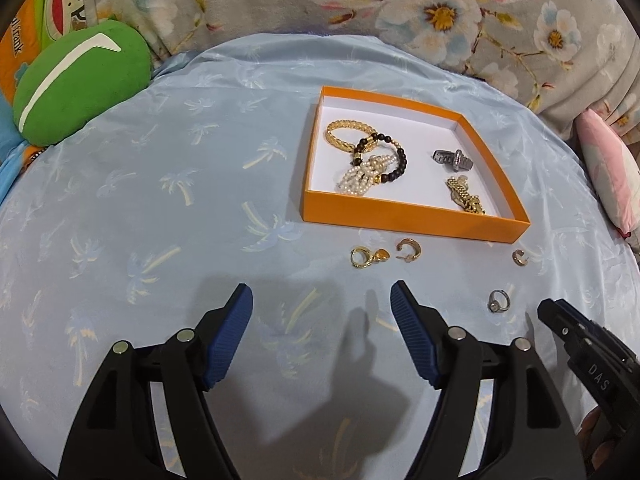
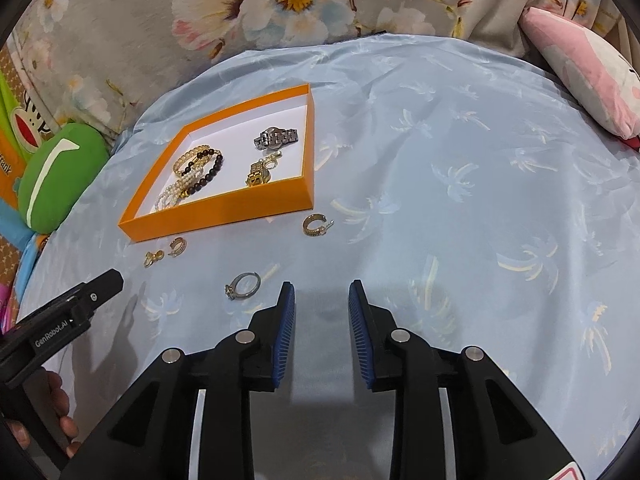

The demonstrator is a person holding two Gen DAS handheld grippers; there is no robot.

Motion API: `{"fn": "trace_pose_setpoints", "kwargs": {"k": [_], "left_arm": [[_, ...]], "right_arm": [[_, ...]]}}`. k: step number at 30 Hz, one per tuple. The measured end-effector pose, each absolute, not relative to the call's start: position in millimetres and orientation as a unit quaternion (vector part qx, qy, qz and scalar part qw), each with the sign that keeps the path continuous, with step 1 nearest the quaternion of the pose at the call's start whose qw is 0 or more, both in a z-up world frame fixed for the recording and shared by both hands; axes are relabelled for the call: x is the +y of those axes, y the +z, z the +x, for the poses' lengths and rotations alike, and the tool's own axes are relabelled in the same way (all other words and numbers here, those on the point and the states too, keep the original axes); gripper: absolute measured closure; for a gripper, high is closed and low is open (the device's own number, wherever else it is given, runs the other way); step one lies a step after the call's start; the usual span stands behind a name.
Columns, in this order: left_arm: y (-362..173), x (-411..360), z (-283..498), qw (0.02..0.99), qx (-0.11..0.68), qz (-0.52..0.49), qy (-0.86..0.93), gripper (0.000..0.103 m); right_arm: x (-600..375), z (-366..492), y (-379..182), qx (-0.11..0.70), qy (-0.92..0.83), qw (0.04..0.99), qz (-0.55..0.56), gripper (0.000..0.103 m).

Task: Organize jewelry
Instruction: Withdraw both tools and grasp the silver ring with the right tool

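Observation:
An orange box on the blue cloth holds a gold bangle, a black bead bracelet, pearls, a silver watch and a gold chain. In front of it lie a gold heart earring, a gold hoop, a small hoop and a silver ring. My left gripper is open and empty near the earrings. My right gripper is open and empty, right of the ring.
A green cushion lies at the far left. A pink plush pillow lies at the far right. A floral blanket runs along the back edge. The right gripper's body shows beside the left one.

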State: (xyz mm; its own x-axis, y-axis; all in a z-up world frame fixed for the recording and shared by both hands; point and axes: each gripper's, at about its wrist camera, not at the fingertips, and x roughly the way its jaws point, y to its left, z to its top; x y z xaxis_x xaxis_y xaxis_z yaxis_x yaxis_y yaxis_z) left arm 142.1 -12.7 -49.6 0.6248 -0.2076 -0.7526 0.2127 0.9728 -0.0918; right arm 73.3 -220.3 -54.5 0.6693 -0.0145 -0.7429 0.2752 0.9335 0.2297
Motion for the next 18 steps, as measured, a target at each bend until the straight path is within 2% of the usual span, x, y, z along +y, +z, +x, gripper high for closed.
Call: {"fn": "trace_pose_setpoints", "kwargs": {"k": [5, 8, 18], "left_arm": [[-55.3, -14.2, 146.1, 0.901, 0.418, 0.006, -0.115, 0.034], [-57.0, -11.7, 146.0, 0.902, 0.418, 0.005, -0.110, 0.034], [-53.7, -0.1, 145.0, 0.905, 0.414, 0.001, -0.103, 0.034]], "right_arm": [[-210.5, 77.6, -53.4, 0.401, -0.063, 0.900, 0.160, 0.074], [-200.6, 79.6, -53.7, 0.404, -0.047, 0.900, 0.159, 0.070], [-169.4, 93.0, -58.2, 0.416, -0.033, 0.898, 0.139, 0.069]]}}
